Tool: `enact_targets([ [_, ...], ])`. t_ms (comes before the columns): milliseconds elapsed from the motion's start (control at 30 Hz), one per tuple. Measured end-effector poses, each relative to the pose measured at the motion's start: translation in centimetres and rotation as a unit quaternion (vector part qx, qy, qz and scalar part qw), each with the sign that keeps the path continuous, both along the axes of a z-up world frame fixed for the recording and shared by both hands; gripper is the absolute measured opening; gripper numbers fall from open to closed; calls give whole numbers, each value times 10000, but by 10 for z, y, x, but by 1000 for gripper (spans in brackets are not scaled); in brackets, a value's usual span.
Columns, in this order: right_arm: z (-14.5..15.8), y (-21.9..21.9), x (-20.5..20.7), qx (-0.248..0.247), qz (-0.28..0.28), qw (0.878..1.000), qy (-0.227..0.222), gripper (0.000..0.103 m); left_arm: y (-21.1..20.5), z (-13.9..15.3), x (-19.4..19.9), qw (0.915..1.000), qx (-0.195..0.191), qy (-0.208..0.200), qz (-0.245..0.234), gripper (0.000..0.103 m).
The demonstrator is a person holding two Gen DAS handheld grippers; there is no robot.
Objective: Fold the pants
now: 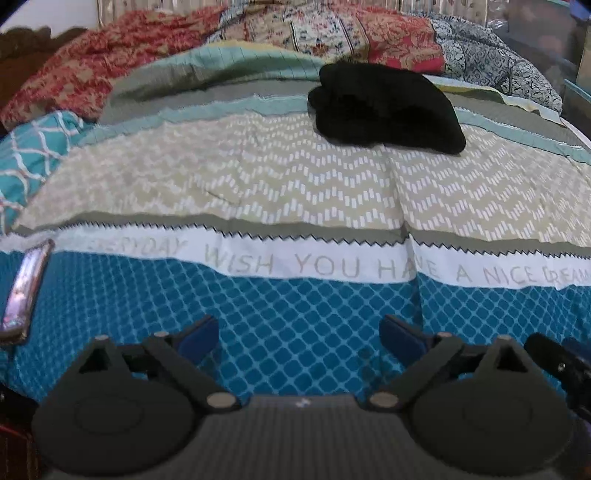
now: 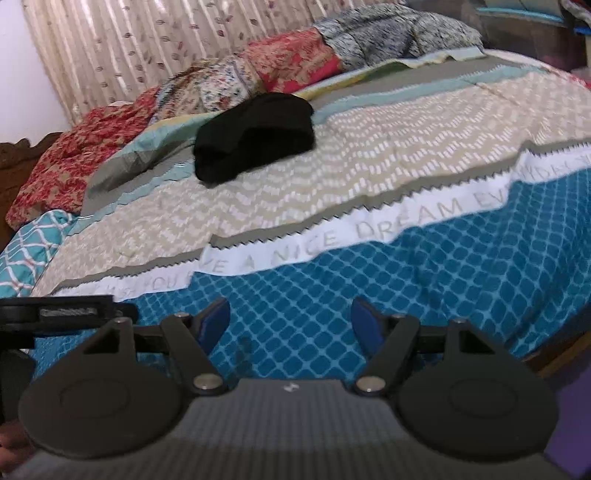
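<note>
Black pants (image 1: 386, 107) lie bunched in a compact heap on the far part of the bed; they also show in the right wrist view (image 2: 255, 134). My left gripper (image 1: 299, 338) is open and empty, low over the blue diamond-patterned part of the bedspread, well short of the pants. My right gripper (image 2: 290, 326) is open and empty too, over the same blue band near the bed's front edge. The right gripper's body (image 1: 557, 356) shows at the right edge of the left wrist view.
The bedspread (image 1: 295, 184) has beige zigzag, a white lettered strip and blue bands. Patterned red, floral and dark blue quilts (image 1: 332, 33) are piled along the far side. A phone (image 1: 26, 288) lies at the left edge. A curtain (image 2: 147, 48) hangs behind.
</note>
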State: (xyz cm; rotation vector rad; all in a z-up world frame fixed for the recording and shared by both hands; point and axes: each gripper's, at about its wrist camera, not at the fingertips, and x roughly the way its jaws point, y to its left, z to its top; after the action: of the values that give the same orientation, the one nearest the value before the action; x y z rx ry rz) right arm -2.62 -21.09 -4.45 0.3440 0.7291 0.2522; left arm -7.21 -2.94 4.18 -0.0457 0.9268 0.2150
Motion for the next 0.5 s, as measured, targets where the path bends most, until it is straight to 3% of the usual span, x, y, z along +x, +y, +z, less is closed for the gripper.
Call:
enact_targets([
  [167,5,-3,-2,-19,-73,9999,-91,74,-3,8,0,9997,220,-108,-15,103],
  [500,18,-6,-16,313,-62,9993,213,77,-3,29,-4,9991,333,-265,-36,103],
])
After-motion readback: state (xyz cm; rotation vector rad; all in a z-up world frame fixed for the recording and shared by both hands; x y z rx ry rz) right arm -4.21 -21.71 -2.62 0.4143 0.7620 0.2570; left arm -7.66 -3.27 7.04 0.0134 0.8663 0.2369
